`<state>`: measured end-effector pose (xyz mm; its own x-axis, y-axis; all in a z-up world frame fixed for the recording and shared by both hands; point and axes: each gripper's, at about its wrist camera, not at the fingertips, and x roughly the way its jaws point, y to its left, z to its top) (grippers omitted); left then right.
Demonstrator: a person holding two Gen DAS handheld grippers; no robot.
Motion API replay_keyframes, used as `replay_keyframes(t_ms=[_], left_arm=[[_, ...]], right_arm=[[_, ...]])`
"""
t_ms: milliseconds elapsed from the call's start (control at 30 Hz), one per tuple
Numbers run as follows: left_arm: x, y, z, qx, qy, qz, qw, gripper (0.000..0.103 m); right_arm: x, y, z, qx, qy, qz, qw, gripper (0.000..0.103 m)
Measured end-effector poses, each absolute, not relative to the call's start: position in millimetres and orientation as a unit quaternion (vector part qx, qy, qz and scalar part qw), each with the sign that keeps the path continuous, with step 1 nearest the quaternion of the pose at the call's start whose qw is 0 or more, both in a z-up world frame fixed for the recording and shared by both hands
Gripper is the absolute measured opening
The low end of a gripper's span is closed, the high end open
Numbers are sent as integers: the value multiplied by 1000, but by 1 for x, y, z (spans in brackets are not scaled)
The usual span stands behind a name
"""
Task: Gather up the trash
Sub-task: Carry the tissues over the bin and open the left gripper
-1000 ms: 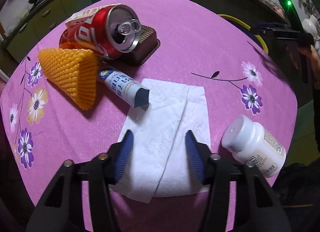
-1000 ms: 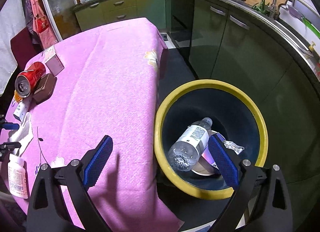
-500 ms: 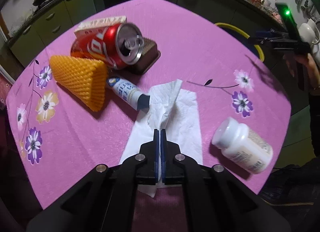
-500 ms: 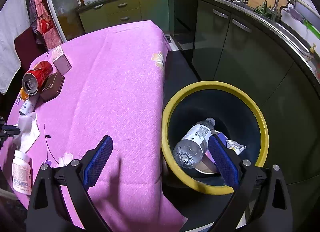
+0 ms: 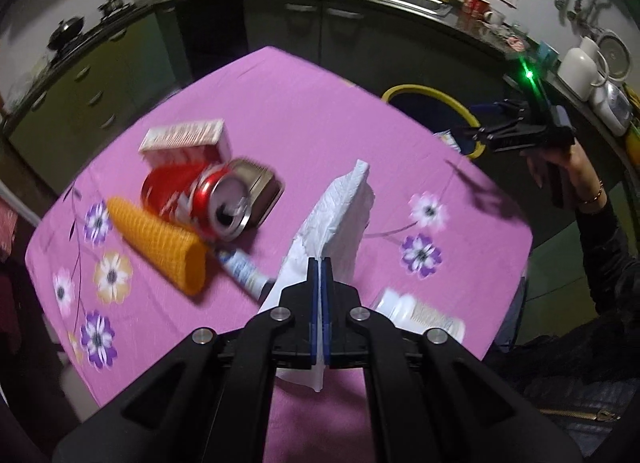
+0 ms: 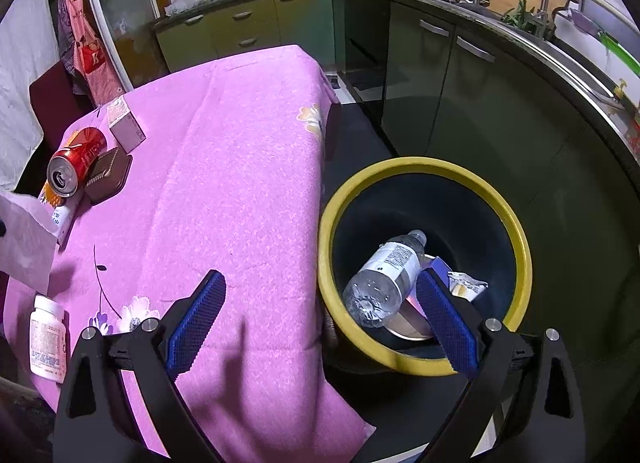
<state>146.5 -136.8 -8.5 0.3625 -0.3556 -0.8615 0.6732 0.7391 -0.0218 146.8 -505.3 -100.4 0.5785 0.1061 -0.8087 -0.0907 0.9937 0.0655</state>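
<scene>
- The left gripper (image 5: pixel 319 263) is clenching a white paper tissue (image 5: pixel 340 215) between its blue pads; the jaws have just been closing, and the sheet is now hanging clear of the pink tablecloth (image 5: pixel 280 111), draping up and away from the fingertips.
- A white pill bottle (image 5: pixel 416 317) is lying on its side near the table's near right edge, just right of the left gripper.
- A small white tube (image 5: pixel 242 269) is lying left of the tissue, its far end tucked against an orange foam net sleeve (image 5: pixel 160 241) that is stretching toward the table's left edge.
- Behind those, a red soda can (image 5: pixel 200 199) is lying on its side with its open top facing the camera, touching a brown plastic tray (image 5: pixel 264 191) on its right.
- A pink and white carton (image 5: pixel 186 139) is standing just behind the can, toward the far left part of the table.
- The right gripper (image 6: pixel 320 323) is hovering with its jaws released and nothing between them, over the table's edge next to the bin.
- A dark bin with a yellow rim (image 6: pixel 516 231) is sitting on the floor just beside the table's edge; a clear plastic bottle (image 6: pixel 384 275) is lying inside it, with a crumpled wrapper (image 6: pixel 468 287) beside it.
- In the left wrist view, a person's hand (image 5: pixel 560 167) is holding the right gripper beyond the table's right edge, near the bin.
- Dark green kitchen cabinets (image 6: pixel 440 75) are running along the far side.
</scene>
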Motion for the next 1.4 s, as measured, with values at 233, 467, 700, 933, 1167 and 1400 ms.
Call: replay_keyframes(t_ms=[233, 467, 700, 933, 1167, 1400], left_arm=[[163, -186, 14, 187, 443, -368, 796, 1], [185, -279, 24, 217, 428, -440, 759, 1], [211, -386, 8, 242, 427, -481, 727, 1], [233, -482, -34, 263, 451, -493, 696, 1], [246, -537, -83, 289, 460, -467, 698, 2], [252, -533, -98, 278, 467, -453, 707, 58]], right_arm=[[125, -532, -91, 27, 441, 31, 897, 95], [95, -573, -83, 46, 429, -18, 902, 95], [72, -614, -86, 70, 425, -54, 901, 95], [60, -636, -95, 87, 429, -62, 897, 95], [56, -645, -98, 94, 430, -66, 896, 95], [51, -638, -95, 88, 434, -66, 894, 96]])
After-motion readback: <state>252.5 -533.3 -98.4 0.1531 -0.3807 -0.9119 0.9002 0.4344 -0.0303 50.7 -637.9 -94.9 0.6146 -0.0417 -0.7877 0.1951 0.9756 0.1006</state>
